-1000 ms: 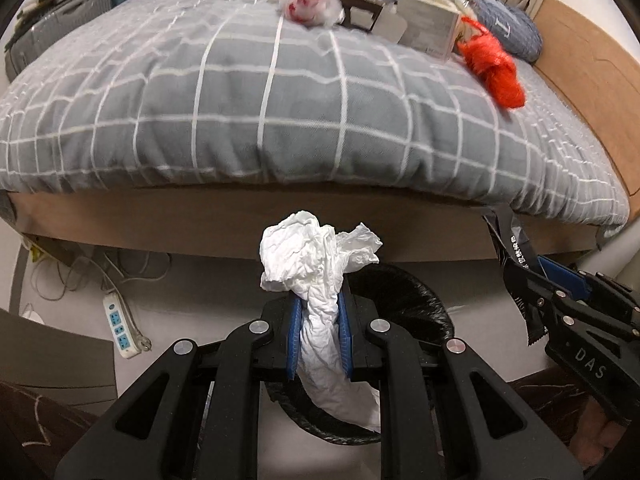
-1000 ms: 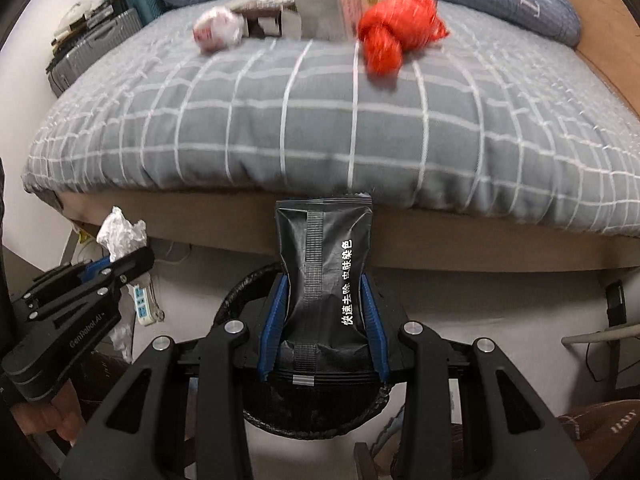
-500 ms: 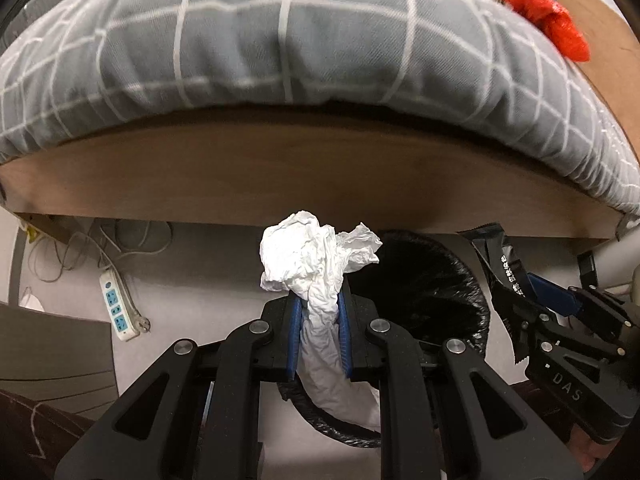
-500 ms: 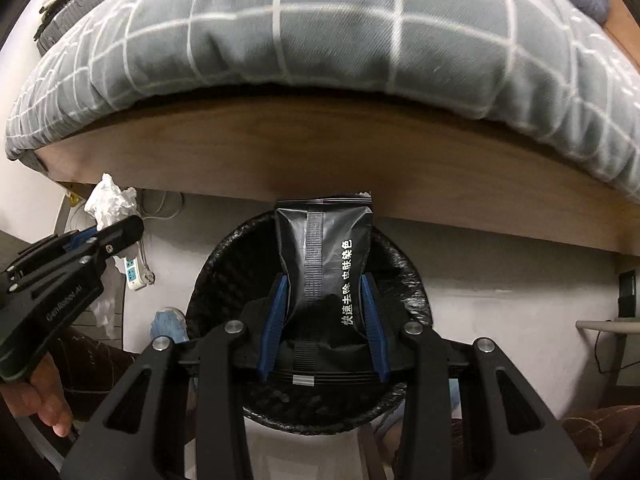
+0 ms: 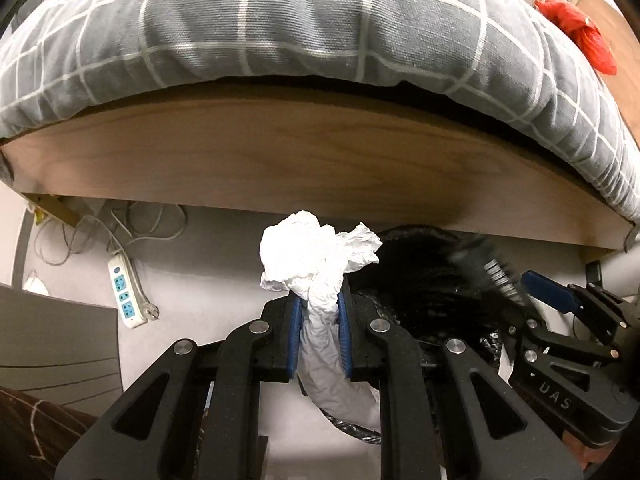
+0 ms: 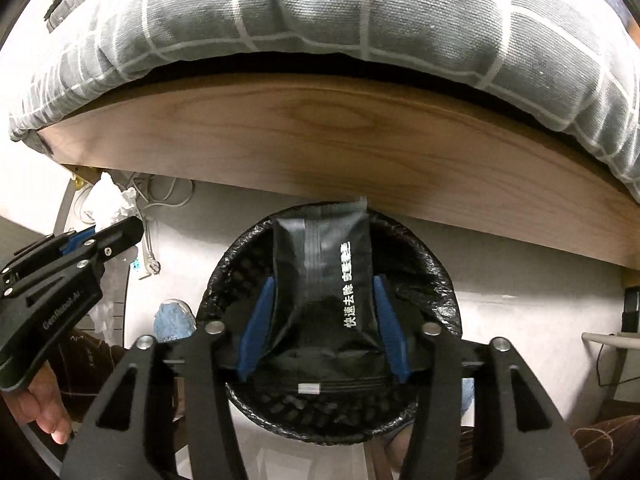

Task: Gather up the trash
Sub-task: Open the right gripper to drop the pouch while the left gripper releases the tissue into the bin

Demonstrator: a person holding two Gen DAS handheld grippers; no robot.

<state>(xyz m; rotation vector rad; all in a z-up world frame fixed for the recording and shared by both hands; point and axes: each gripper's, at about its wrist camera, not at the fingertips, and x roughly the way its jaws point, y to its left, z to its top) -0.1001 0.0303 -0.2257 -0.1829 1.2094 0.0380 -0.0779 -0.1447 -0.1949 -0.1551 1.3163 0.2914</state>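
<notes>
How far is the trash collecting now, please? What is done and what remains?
In hand: the right gripper has just opened, releasing the black packet over the lined bin. The left gripper clamps the crumpled tissue beside the bin. Left: a red bag on the bed.

my left gripper (image 5: pixel 320 340): black arms, blue pads, silver screws
my right gripper (image 6: pixel 322 328): same black, blue pads, white letters outside

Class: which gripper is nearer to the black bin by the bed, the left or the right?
Right. The right gripper hangs directly above the bin, the black packet between its open jaws. The left gripper, clamping crumpled tissue, hovers beside the bin's rim.
</notes>
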